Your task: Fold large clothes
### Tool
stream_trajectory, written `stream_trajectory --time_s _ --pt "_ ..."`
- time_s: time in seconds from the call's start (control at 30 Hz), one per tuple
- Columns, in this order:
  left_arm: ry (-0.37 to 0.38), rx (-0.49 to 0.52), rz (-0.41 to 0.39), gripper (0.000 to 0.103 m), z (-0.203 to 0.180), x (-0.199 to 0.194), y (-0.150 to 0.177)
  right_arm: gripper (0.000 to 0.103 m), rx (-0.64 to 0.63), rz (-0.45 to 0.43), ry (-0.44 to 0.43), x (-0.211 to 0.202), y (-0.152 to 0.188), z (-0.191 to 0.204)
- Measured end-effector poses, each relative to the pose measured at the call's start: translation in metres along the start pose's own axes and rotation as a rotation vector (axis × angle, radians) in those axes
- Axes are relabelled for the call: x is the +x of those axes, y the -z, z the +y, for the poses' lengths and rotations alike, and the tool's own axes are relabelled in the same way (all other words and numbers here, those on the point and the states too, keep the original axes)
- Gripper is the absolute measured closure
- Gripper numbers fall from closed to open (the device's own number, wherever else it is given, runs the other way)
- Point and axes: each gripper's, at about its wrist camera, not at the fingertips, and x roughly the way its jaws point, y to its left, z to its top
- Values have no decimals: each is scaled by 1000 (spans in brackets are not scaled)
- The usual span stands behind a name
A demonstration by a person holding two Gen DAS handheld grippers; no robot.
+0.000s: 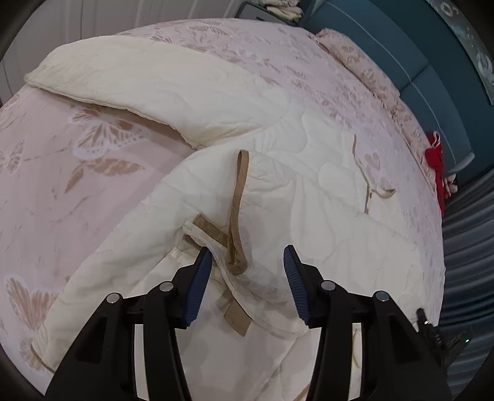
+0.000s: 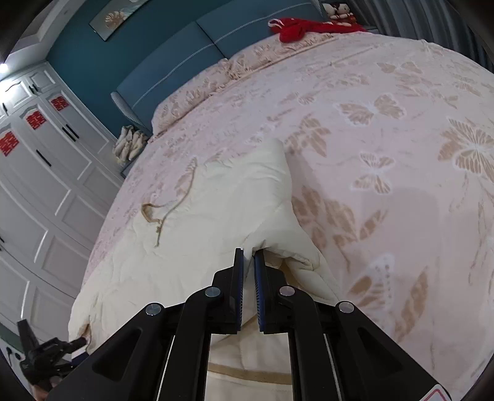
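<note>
A large cream quilted garment (image 1: 278,160) lies crumpled on the bed, with one sleeve (image 1: 129,86) stretched to the far left. My left gripper (image 1: 247,262) is open just above a folded edge with a tan strap (image 1: 236,216) between its fingers. In the right wrist view the garment (image 2: 216,216) covers the near left of the bed. My right gripper (image 2: 249,256) is shut on a fold of its cream fabric at the near edge. A thin tan cord (image 2: 163,212) lies loose on the garment.
The bed has a pink cover with tan butterflies (image 2: 386,138). A teal headboard (image 2: 185,55) stands behind. A red cloth (image 2: 308,27) lies by the pillows. White wardrobe doors (image 2: 46,169) stand at the left. The other gripper (image 2: 46,354) shows at the lower left.
</note>
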Motion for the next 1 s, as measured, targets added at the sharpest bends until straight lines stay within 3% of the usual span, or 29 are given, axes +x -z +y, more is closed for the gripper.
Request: stream_trajectory --time_s 0.1,0.2,0.33,0.4,0.5,0.53,0.7,0.77,0.87,0.93,1.0 --pt "-20 -12 -96 47 -1 -27 3 95 3 3 -3 -1 2 -5" --pt "-9 -19 -170 31 -1 -39 -1 95 -4 6 1 0 4 -6" --pt "11 19 -2 29 -4 12 -19 92 0 8 1 1 4 -6" --pt "-3 18 23 35 -2 30 -21 91 -3 11 6 1 5 -5" --pt "21 42 78 76 -6 47 -24 91 -16 21 21 5 6 -4" --pt "8 56 77 98 -8 47 -25 92 -22 24 25 6 6 -4" --pt "42 169 -93 100 -31 6 -41 95 -68 -56 -8 -11 2 11" --pt "13 209 -158 100 -35 -1 -42 96 -77 -68 0 -12 4 13" --pt "-55 210 -73 100 -19 36 -36 97 -63 47 82 21 17 -3" --pt "-87 196 -14 100 -4 62 -26 97 -54 78 98 32 23 -12" --pt "-93 221 -37 100 2 71 -17 98 -58 85 105 37 25 -13"
